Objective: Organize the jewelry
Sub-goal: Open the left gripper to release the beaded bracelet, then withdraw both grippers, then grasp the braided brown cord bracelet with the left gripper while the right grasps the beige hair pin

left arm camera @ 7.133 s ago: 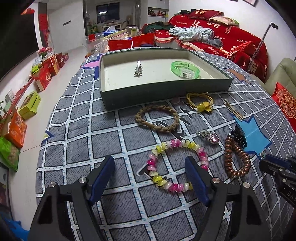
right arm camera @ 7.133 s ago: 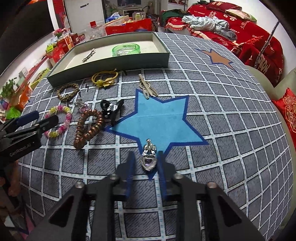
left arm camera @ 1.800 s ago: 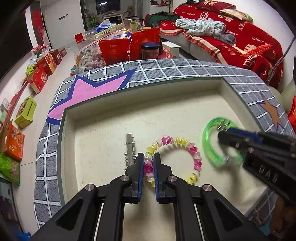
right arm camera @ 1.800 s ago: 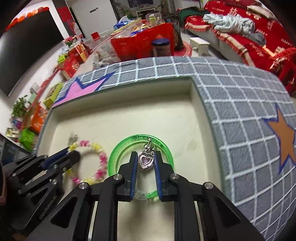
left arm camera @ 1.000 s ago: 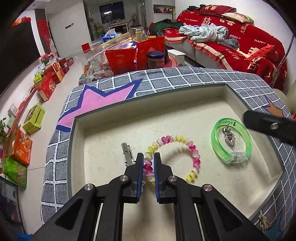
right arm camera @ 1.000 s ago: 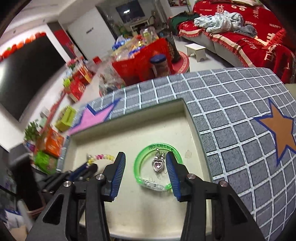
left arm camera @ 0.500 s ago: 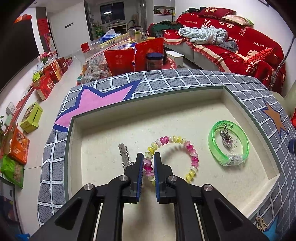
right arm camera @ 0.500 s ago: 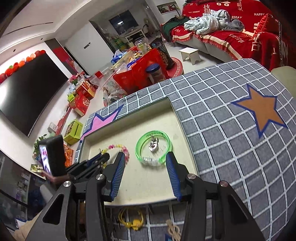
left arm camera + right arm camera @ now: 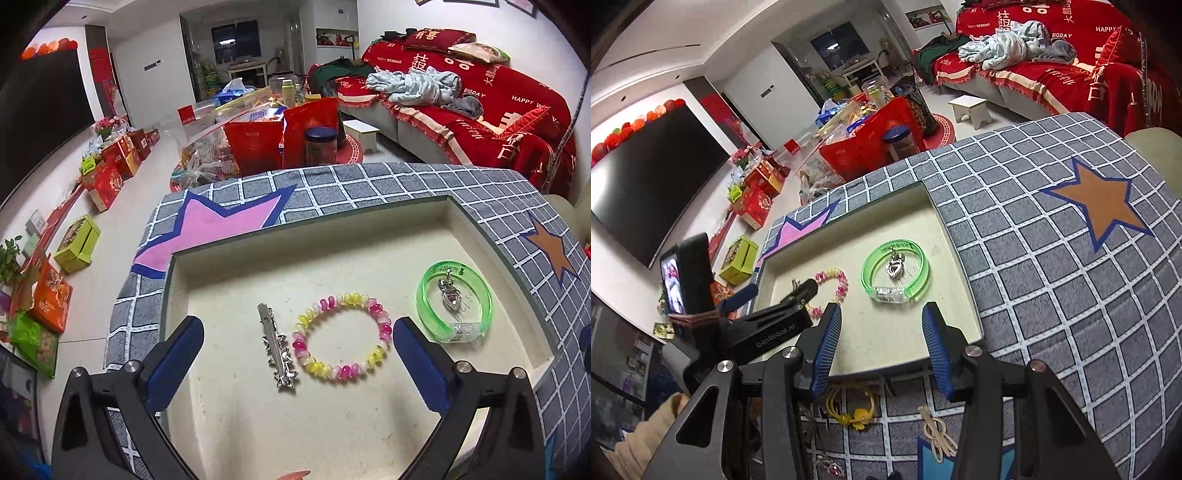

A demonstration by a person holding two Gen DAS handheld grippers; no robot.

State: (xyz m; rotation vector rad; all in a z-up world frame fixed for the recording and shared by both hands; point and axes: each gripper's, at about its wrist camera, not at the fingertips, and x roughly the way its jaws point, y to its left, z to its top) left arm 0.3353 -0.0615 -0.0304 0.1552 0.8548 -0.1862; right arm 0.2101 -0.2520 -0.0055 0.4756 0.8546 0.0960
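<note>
In the tray (image 9: 229, 251), from left to right, lie a silver hair clip (image 9: 275, 349), a pink-and-yellow bead bracelet (image 9: 341, 336) and a green bangle (image 9: 455, 301) with a heart pendant (image 9: 450, 293) inside its ring. The left gripper (image 9: 295, 354) is opening its jaws wide over the clip and bracelet, pressing on neither; the right gripper (image 9: 882, 343) stands part open and empty above the tray's near wall. Risk: a left finger (image 9: 177, 350) could snag the bracelet or knock the clip on withdrawal, since both lie between the fingers.
</note>
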